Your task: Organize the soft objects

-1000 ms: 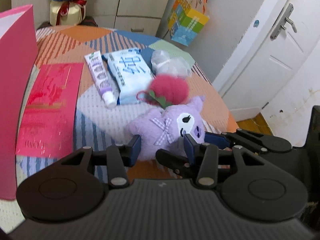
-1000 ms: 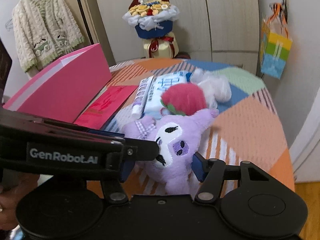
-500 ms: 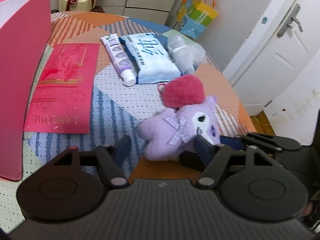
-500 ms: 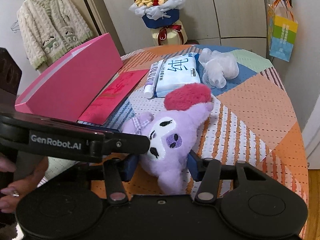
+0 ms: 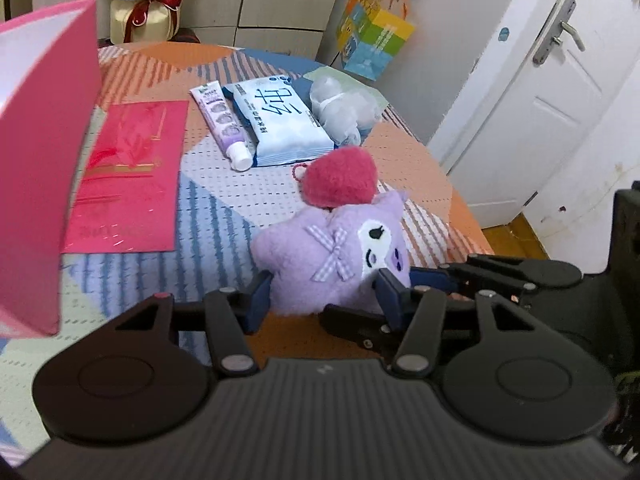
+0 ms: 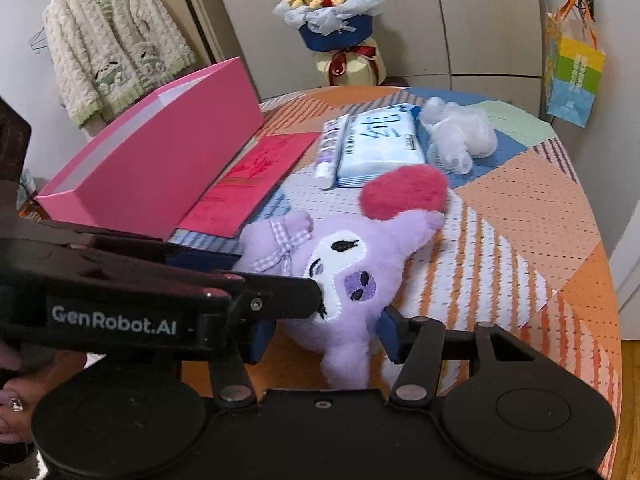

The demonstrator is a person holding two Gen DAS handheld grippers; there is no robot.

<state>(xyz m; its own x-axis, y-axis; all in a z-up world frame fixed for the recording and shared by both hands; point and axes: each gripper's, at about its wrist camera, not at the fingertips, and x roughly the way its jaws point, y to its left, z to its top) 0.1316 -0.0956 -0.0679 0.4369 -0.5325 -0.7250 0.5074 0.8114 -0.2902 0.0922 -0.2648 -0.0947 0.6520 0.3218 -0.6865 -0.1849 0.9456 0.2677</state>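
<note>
Pink box (image 6: pixel 160 168): stands open at the left of the table (image 6: pixel 540 216). Only a strip of its white inner wall shows; whether anything lies inside cannot be told from either view.

Red envelope (image 5: pixel 128 172): lies flat beside the box, on the patterned cloth.

Tube (image 5: pixel 224 128) and packet of wipes (image 5: pixel 276 120): side by side, touching or nearly so, at the far middle of the table. Neither has been gathered.

White mesh puff (image 6: pixel 460 136): just right of the packet, loose on the cloth.

Purple plush toy (image 6: pixel 340 272): lies on the near part of the table, face up, with a red plush heart (image 6: pixel 404 192) against its far ear. Both are outside the box.

Left gripper (image 5: pixel 320 292): fingers apart, one on each side of the toy's near end; the blue pads sit at or just against the fur, with no visible squeeze.

Right gripper (image 6: pixel 324 328): fingers likewise apart, straddling the toy's lower body. The left tool's finger crosses in front of it, so contact on that side is hidden.

Assessment: the task appears to be at an early stage. No soft item is seen put away; toy, heart and puff are all left to handle. The step in hand is judged to be a grasp of the toy, not yet closed. The box is the likely destination, though that is inference.
</note>
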